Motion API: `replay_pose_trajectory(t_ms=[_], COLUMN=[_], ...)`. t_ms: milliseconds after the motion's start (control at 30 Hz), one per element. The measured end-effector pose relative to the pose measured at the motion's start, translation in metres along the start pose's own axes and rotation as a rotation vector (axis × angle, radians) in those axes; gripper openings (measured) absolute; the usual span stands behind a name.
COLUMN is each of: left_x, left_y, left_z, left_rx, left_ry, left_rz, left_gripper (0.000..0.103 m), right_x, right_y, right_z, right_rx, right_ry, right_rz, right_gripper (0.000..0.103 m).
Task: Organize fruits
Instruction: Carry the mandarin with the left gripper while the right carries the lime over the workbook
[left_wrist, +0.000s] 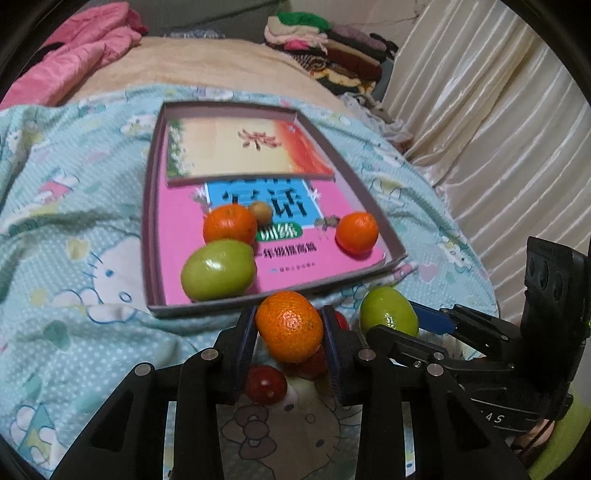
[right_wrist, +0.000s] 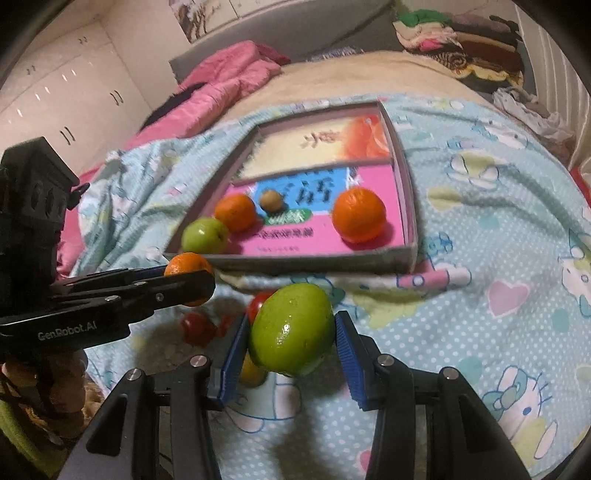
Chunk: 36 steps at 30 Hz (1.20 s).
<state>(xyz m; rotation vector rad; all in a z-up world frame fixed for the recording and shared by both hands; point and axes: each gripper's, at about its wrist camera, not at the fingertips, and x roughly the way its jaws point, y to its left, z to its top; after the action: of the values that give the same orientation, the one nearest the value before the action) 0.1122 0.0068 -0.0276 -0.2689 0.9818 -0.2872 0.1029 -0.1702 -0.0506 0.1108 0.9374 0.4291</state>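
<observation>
Orange against blue pads: mandarin (left_wrist: 289, 326) pinched between the fingers of the left gripper (left_wrist: 290, 328), closed on it about its middle, raised just short of the near wall of the shallow cardboard tray (left_wrist: 153, 206); green, glossy and larger, a jujube-like fruit (right_wrist: 291, 329) clamped in the right gripper (right_wrist: 291, 332), fingers spread wide around it, also lifted above the Hello Kitty bedsheet (right_wrist: 480, 332).

Already inside the tray, on the pink book cover (left_wrist: 177, 236): a green fruit (left_wrist: 218, 269) touching an orange (left_wrist: 229, 223), a small brown fruit (left_wrist: 260, 213) just behind, a second orange (left_wrist: 357, 232) well apart near the right wall.

Left on the sheet below the grippers: several small red fruits (left_wrist: 265, 384), possibly cherry tomatoes, though blur and the fingers hide much.

To do this step well: carry both loads over the near wall with clearance, not clipping the rim; keep the two grippers apart, since they sit close side by side; lower until the fruit nearly rests on the book before easing the fingers open, as round fruit on a slick cover over a soft bed probably rolls; set like beside like, orange by oranges, green by green; hold pressure gentle on the green fruit.
</observation>
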Motion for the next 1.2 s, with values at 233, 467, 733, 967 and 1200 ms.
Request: replay_pose_trajectory(t_ms=[233,467,733,967,1200], left_x=[-0.018,-0.018,-0.005,0.013,0.028], left_y=[0.004,0.002,-0.008,-0.016,-0.016], left_z=[0.008,0.013,0.021,0.028,0.031], left_rx=[-0.001,0.017,0.035,0.063,0.072], left_ry=[-0.074,-0.097,-0.095,-0.082,-0.063], left_rz=[0.028,0.041,0.037,0.047,0.063], left_gripper=[0.036,0.036,0.035,0.035,0.035], right_x=[-0.018,-0.022,-0.028,-0.025,-0.014], right_y=[0.004,-0.004,-0.020,-0.030,-0.032], right_z=[0.011,0.020,0.030,0.036,0.039], right_rx=[-0.020,-0.012,0.011,0.016,0.001], right_ry=[-0.106,-0.145,-0.195,-0.199,-0.180], right_rz=[0.034,0.002,-0.053,-0.101,-0.140], right_gripper=[0.047,0.047,0.047,0.047,0.047])
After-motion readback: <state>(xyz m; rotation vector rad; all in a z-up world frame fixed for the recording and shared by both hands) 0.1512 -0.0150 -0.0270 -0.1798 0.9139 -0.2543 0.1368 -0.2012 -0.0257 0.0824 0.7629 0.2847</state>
